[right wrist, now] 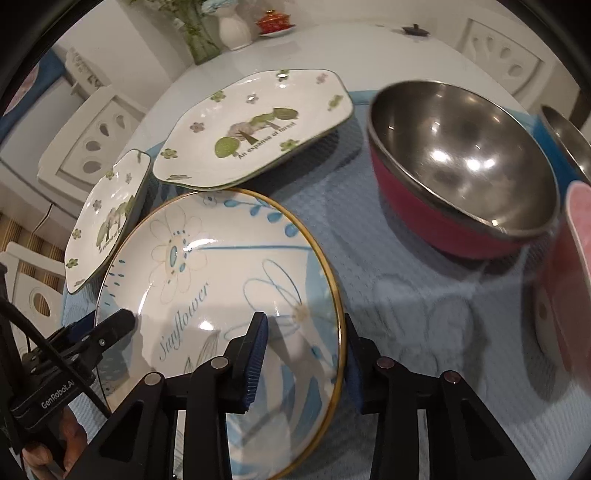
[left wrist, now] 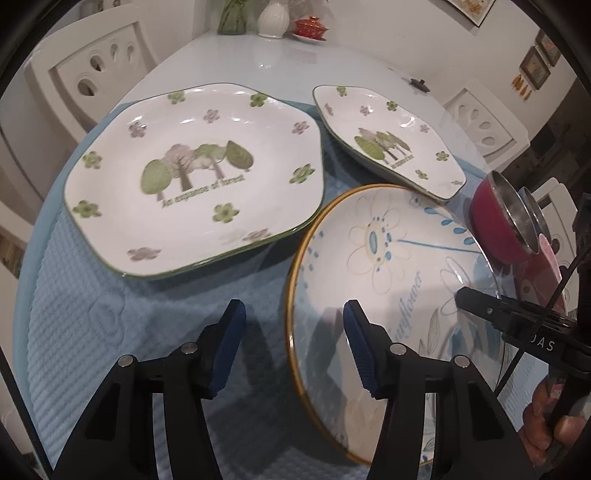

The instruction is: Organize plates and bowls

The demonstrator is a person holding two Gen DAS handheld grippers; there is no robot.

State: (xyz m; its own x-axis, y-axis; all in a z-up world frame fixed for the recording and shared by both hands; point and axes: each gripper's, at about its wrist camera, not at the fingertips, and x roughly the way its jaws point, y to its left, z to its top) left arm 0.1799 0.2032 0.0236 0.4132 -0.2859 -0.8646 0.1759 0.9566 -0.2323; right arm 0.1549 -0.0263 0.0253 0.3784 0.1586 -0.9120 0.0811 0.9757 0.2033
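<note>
A round sunflower plate (left wrist: 369,258) (right wrist: 221,258) with a gold rim lies on the blue mat (left wrist: 92,314). My left gripper (left wrist: 293,350) straddles its left rim, one finger outside on the mat and one over the plate, with gaps on both sides. My right gripper (right wrist: 304,362) straddles the opposite rim: the outer pad sits close to the edge and the inner pad stands off it. A large forest plate (left wrist: 192,177) (right wrist: 255,129) and a smaller one (left wrist: 391,140) (right wrist: 107,218) lie behind. A red steel bowl (right wrist: 461,166) (left wrist: 506,221) stands to the right.
A second steel bowl (right wrist: 569,136) and a pink dish (right wrist: 576,277) sit at the right edge. Vases (left wrist: 273,18) and a small red pot (left wrist: 310,27) stand at the table's far end. White chairs (left wrist: 92,66) ring the table. A hand (left wrist: 546,417) holds the other gripper.
</note>
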